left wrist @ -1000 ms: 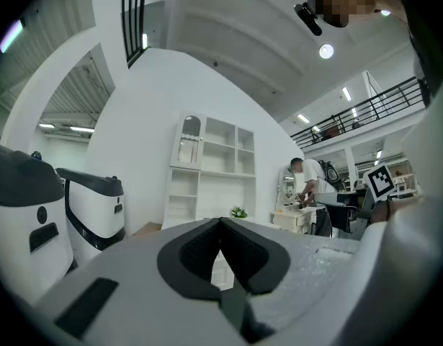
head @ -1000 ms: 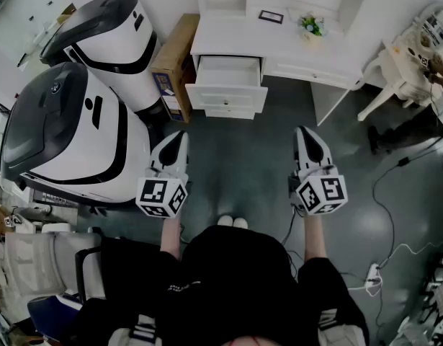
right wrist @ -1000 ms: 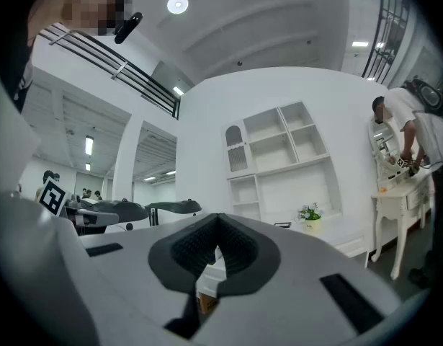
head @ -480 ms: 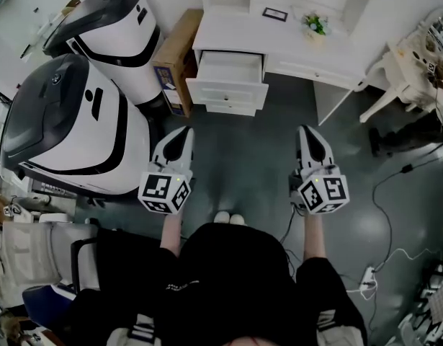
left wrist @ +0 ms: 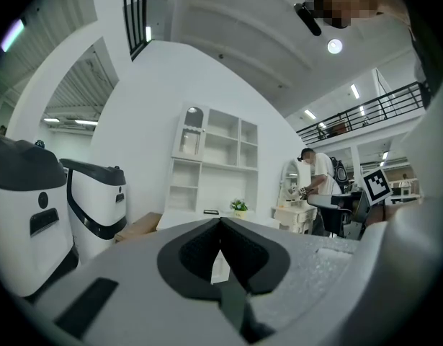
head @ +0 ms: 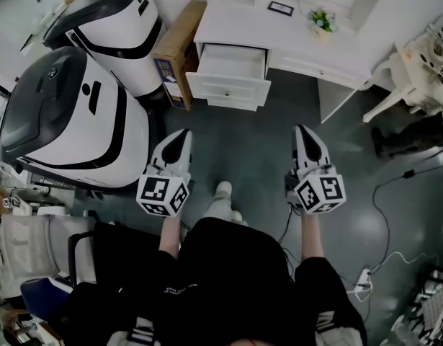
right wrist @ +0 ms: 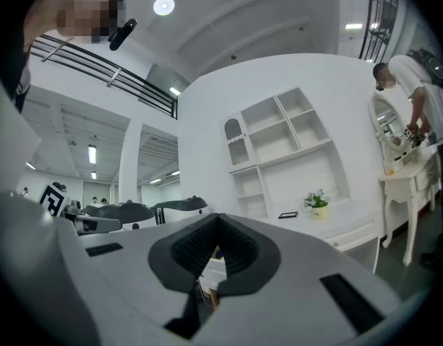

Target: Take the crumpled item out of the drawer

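The crumpled item cannot be made out from here: the drawer (head: 230, 90) stands pulled out of the white desk (head: 343, 52), and its interior shows only pale surfaces, so the item is presumably inside. Retrieval has not begun; approach, reach, grasp and lift are all left to do. The left gripper (head: 181, 134) and right gripper (head: 305, 130) are level above the dark glossy floor (head: 243, 146), well apart from the drawer, each with jaws closed together on nothing. Drawer front: smooth painted panel, small round knob. Gripper shells: matt grey, with black ribbed pads.
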{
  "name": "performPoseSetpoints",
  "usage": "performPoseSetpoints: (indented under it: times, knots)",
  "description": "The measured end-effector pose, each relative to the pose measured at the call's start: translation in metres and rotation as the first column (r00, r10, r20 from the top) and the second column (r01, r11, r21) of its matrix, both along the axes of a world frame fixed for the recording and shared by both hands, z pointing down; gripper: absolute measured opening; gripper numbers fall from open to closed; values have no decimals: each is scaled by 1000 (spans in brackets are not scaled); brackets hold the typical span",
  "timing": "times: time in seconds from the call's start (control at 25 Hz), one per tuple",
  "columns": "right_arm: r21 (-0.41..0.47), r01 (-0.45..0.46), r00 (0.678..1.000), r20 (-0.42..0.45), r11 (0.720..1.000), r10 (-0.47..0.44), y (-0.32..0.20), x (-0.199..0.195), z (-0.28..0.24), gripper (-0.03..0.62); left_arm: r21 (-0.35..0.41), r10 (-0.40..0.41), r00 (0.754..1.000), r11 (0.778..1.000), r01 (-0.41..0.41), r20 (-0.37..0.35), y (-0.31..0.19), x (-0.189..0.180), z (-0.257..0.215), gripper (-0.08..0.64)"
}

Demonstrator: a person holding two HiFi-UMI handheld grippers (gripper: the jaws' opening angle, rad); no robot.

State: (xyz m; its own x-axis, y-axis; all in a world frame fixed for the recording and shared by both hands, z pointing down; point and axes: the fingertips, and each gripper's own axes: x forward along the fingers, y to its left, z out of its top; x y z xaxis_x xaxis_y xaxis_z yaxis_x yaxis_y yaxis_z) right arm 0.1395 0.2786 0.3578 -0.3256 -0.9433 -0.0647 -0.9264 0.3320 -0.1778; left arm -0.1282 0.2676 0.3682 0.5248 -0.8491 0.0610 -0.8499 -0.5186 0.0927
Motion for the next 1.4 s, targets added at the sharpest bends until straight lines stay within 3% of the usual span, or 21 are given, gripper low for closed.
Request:
performPoseSetpoints:
  times: [0.24,0.96,1.4]
  knots:
    - [-18,-7,1000,4,1000,8,-35,8,8,-8,-14,4,1000,1000,-4,1,-35,9,6,-3]
    - [-74,-54,998,24,996,56,-196,8,22,-8,-60,69,997,996,-70,-26,-209,16,17,-3]
    - [-128,-37,999,6,991,38,-245,-7,43,-8,-108,105,994,988,-108,-38,-262,20,42,-3]
